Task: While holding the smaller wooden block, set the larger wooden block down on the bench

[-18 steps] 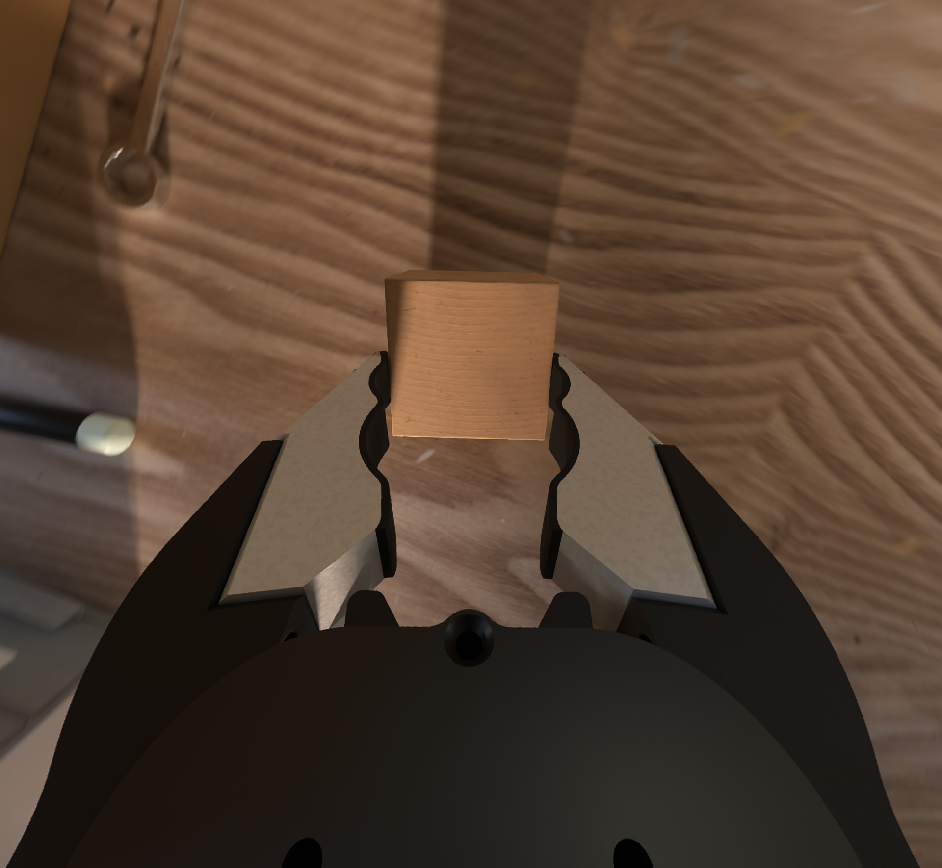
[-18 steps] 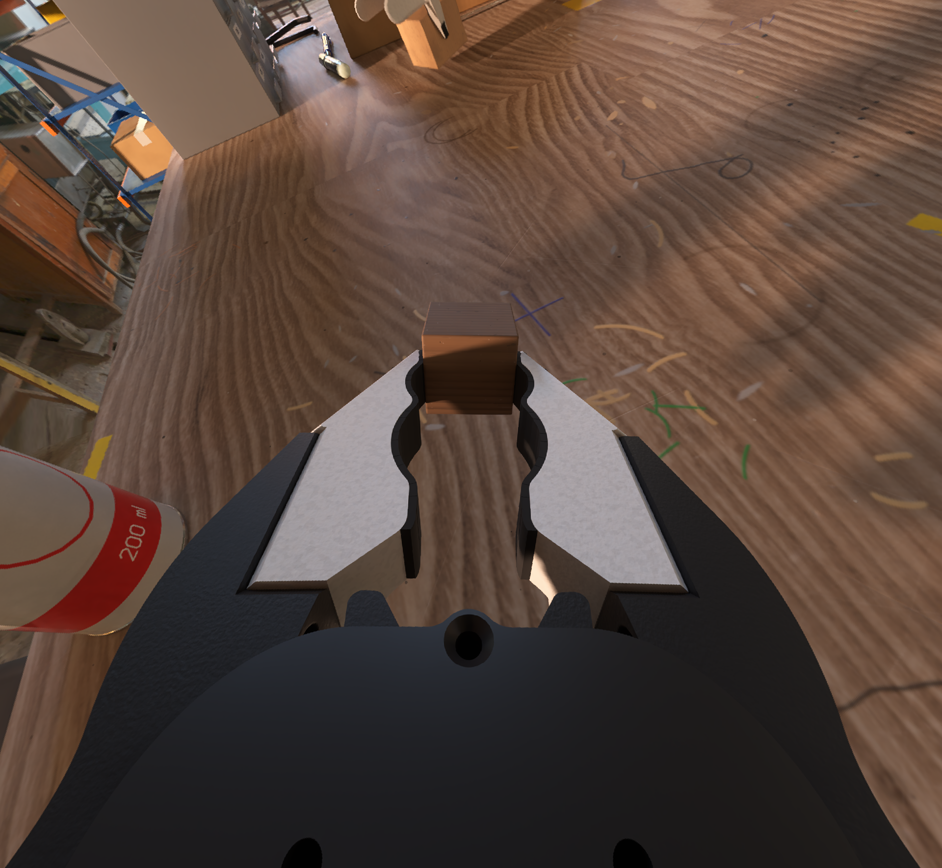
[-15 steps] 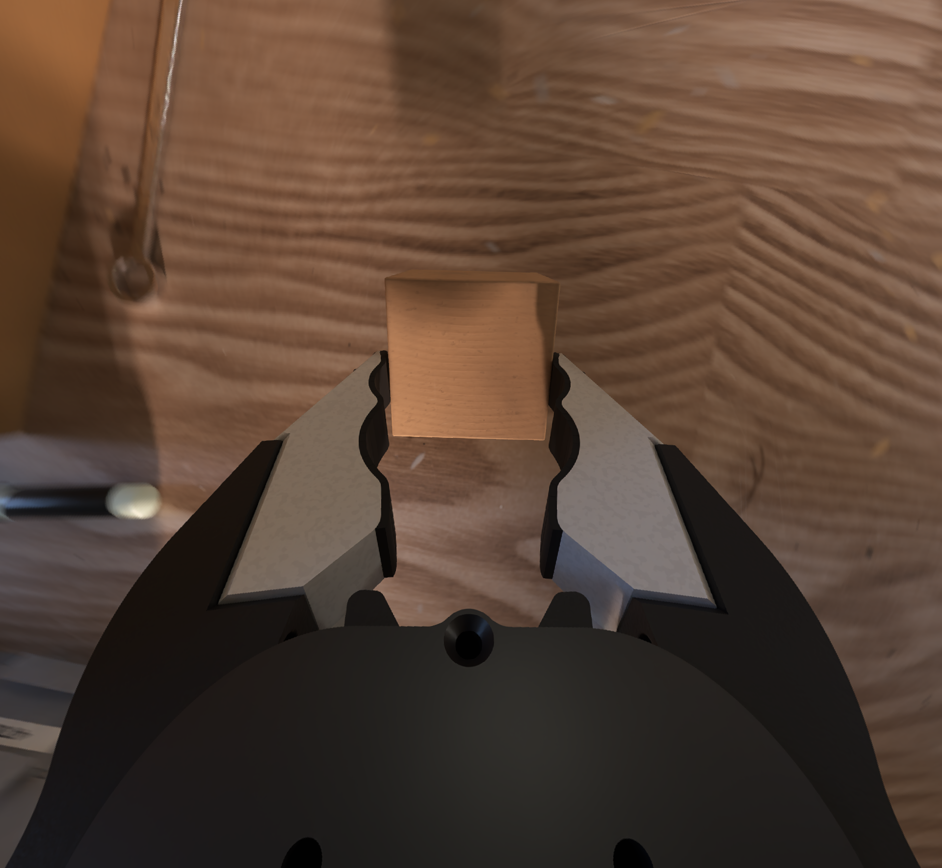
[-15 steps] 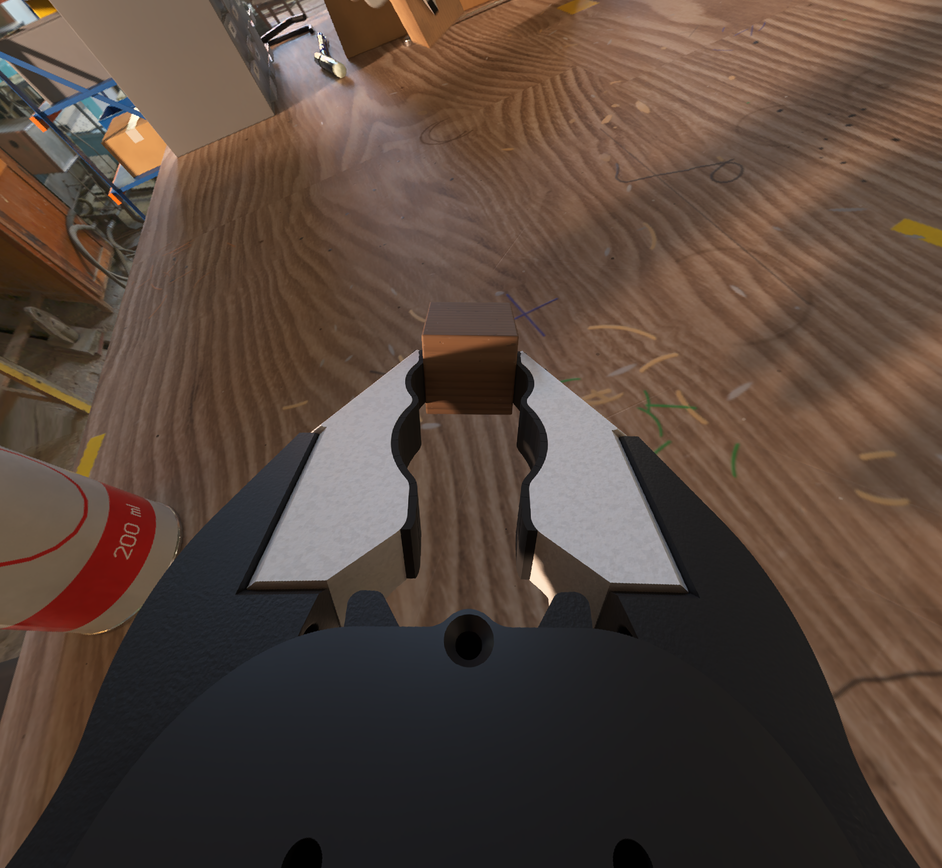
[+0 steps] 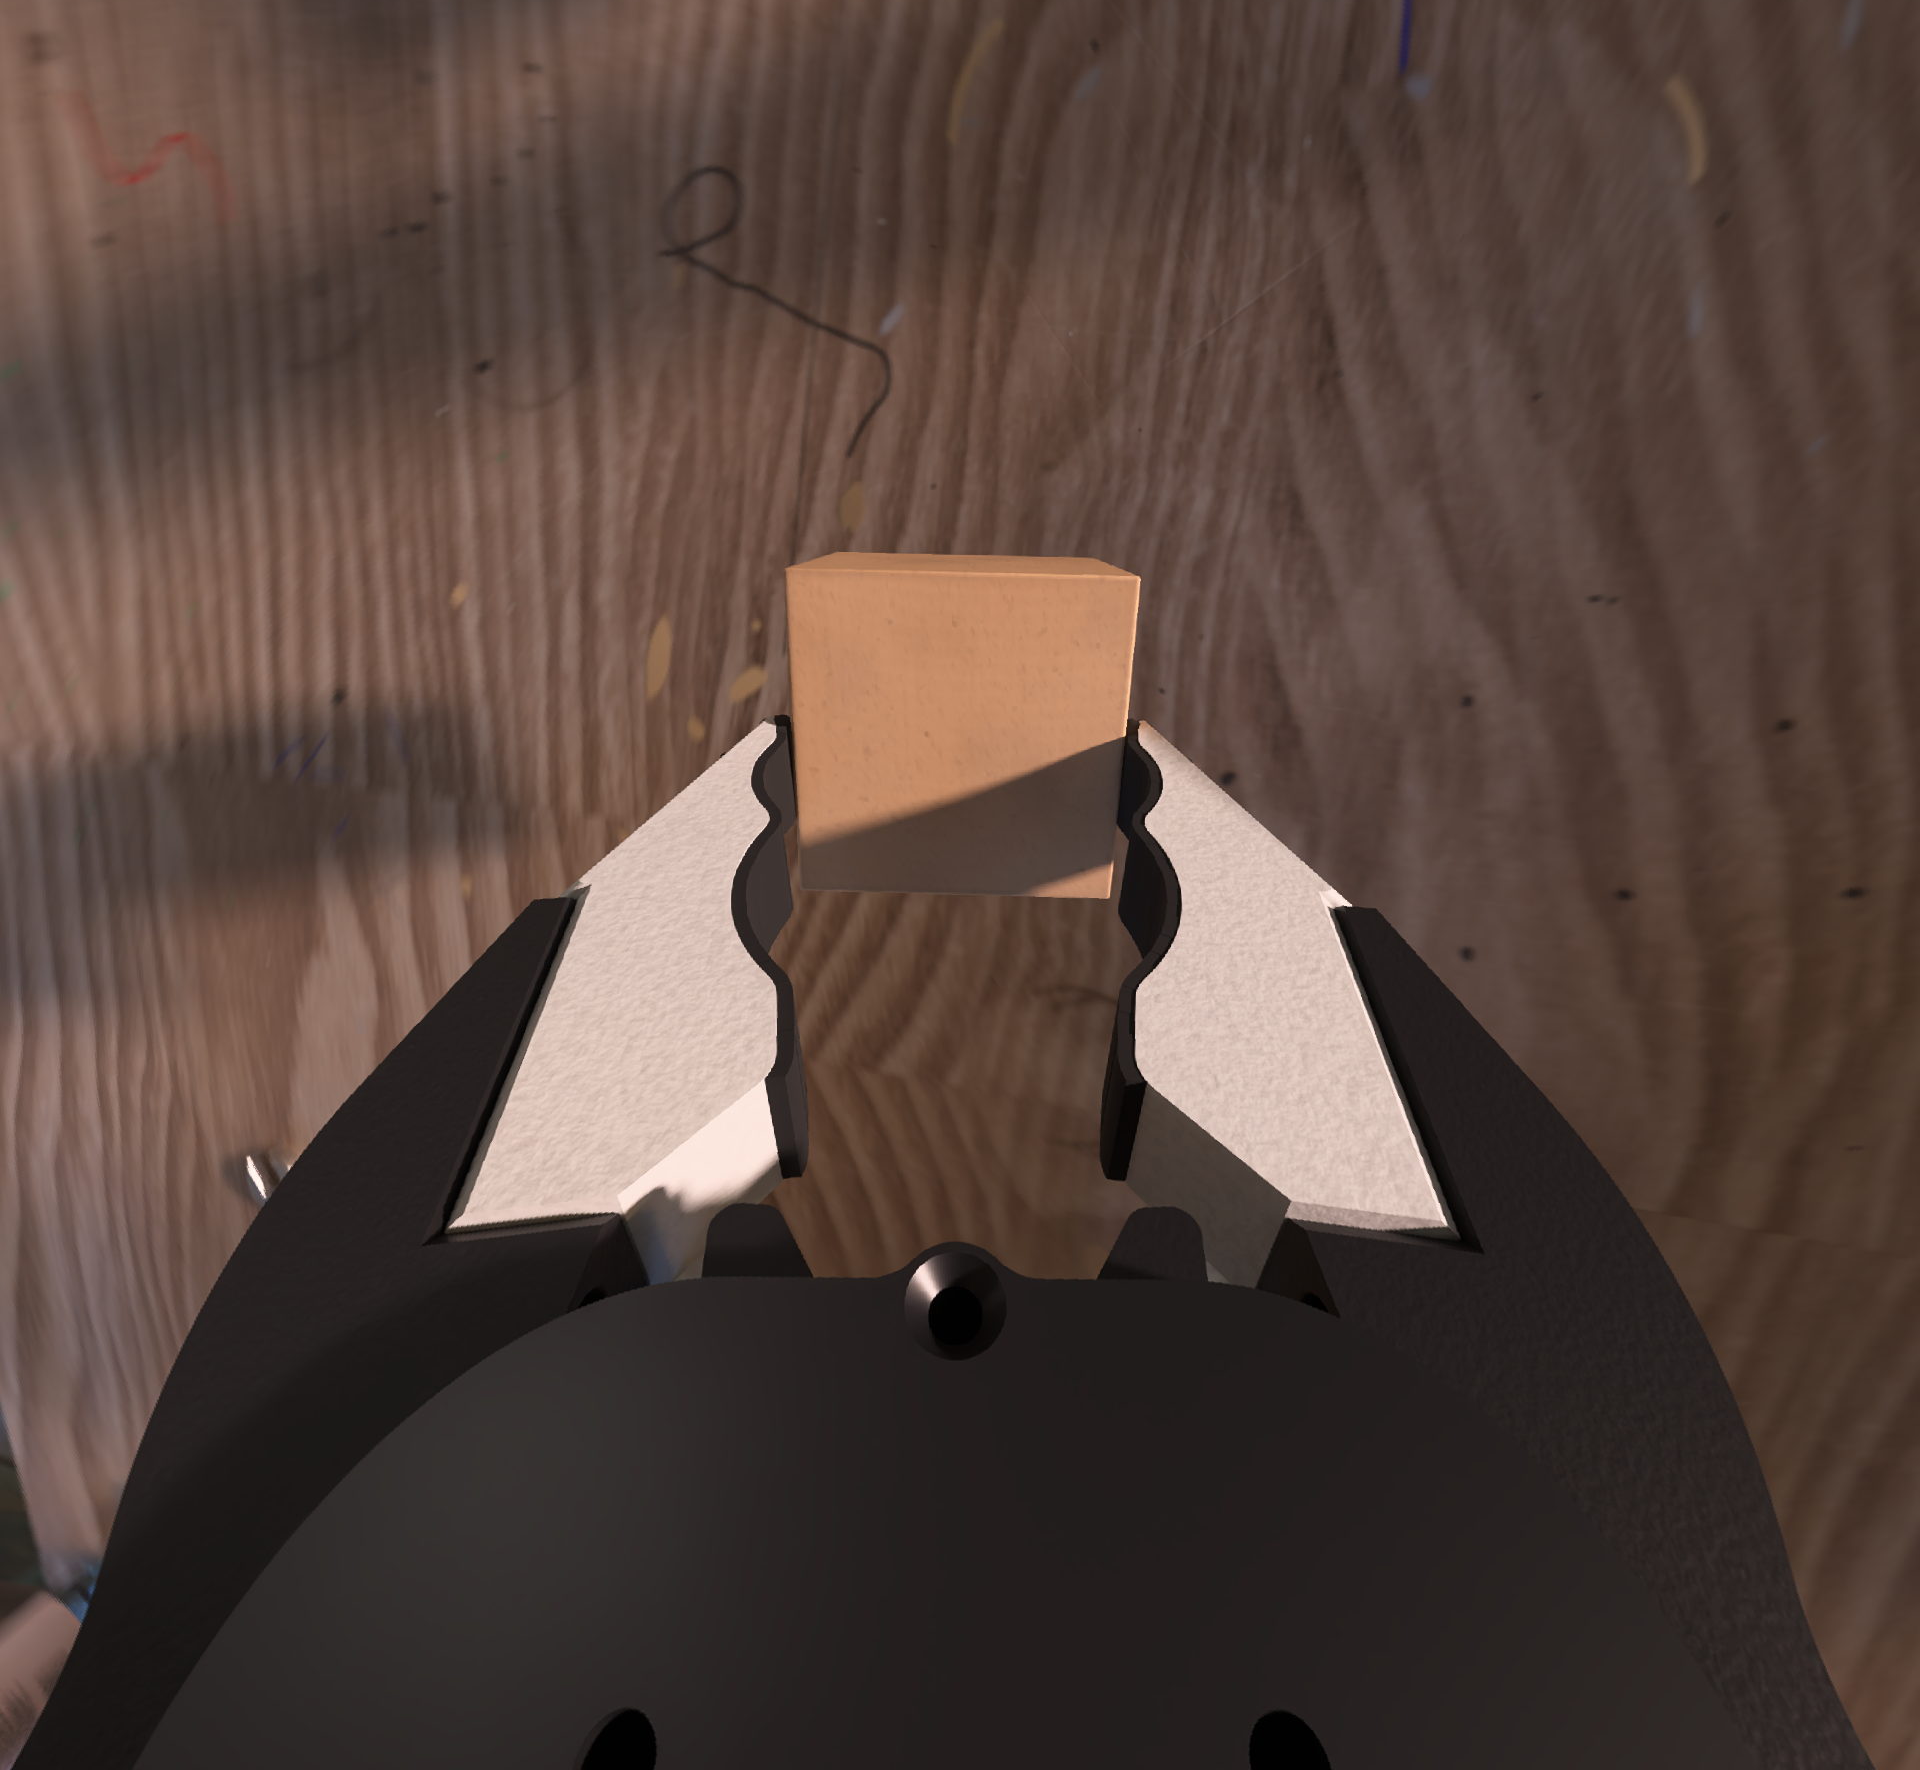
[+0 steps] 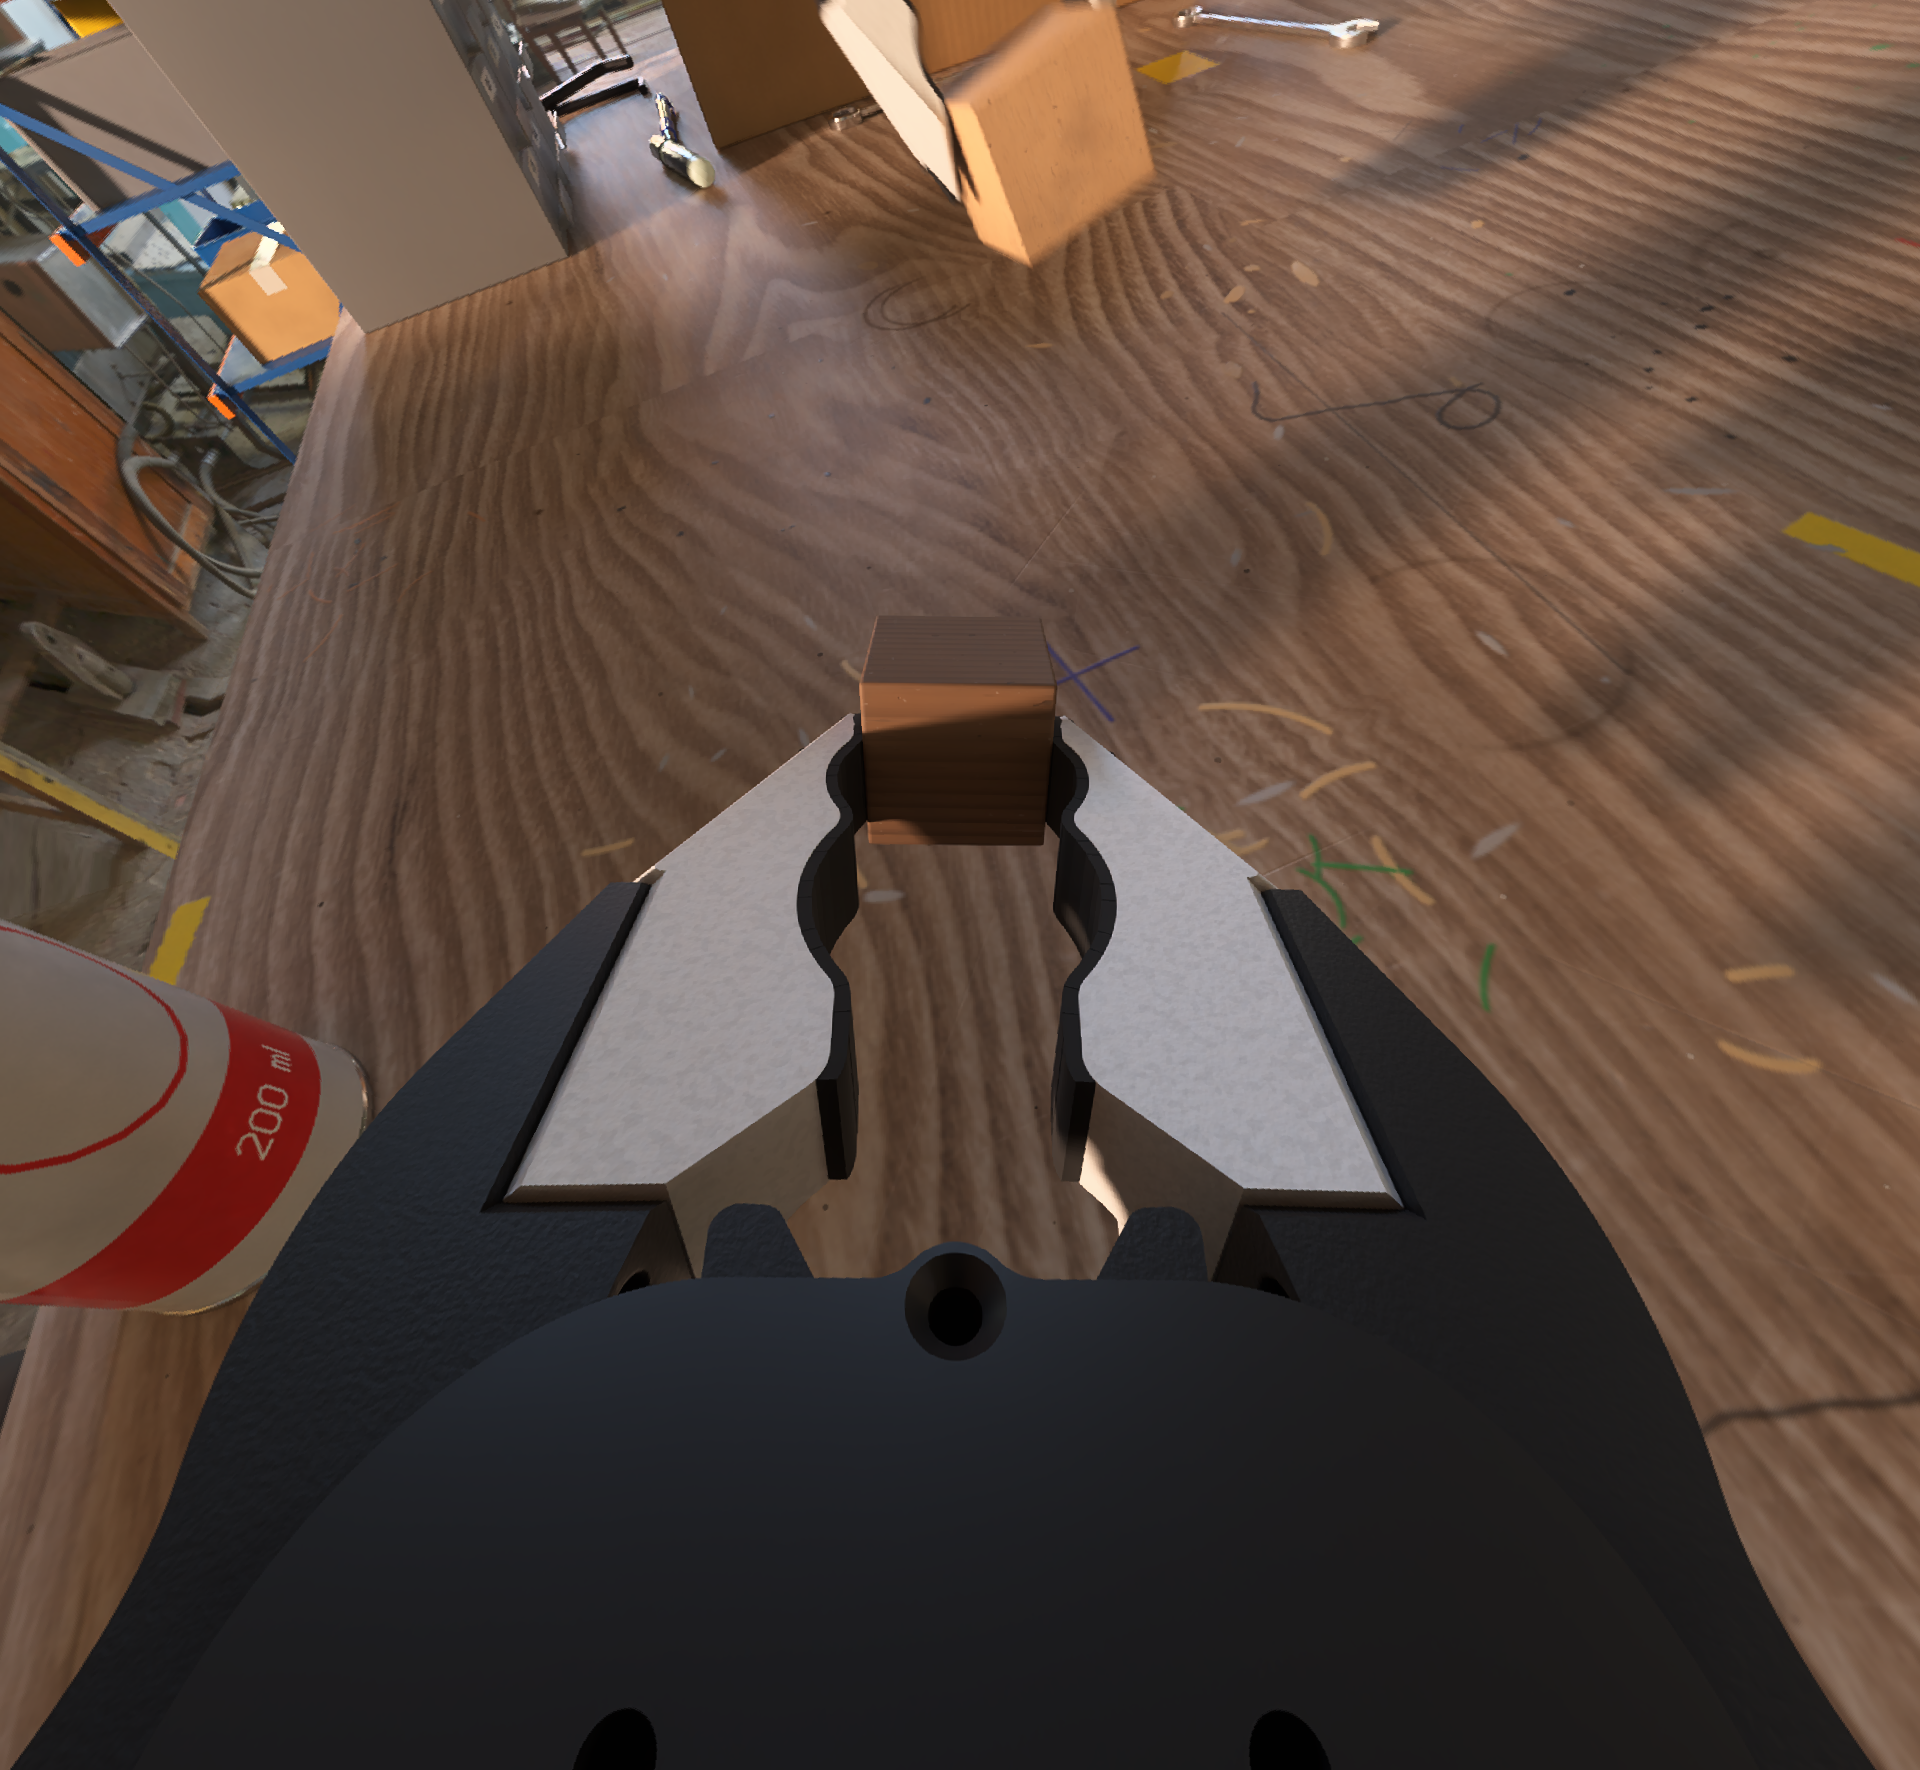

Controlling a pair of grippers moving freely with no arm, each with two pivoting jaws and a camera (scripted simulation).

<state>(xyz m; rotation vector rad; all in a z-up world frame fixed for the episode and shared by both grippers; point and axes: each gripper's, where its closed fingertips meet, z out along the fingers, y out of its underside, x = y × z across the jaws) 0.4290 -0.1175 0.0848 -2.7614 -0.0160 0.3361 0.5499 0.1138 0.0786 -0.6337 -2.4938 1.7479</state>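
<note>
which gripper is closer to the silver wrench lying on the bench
Left. The left gripper, shut on the larger wooden block, hangs near the wrench; the right gripper, holding the smaller wooden block, is farther back.

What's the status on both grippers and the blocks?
Left gripper shut on larger wooden block, above the bench, not set down. Right gripper shut on smaller wooden block. Bench beneath shows only shavings and pen marks.
</note>
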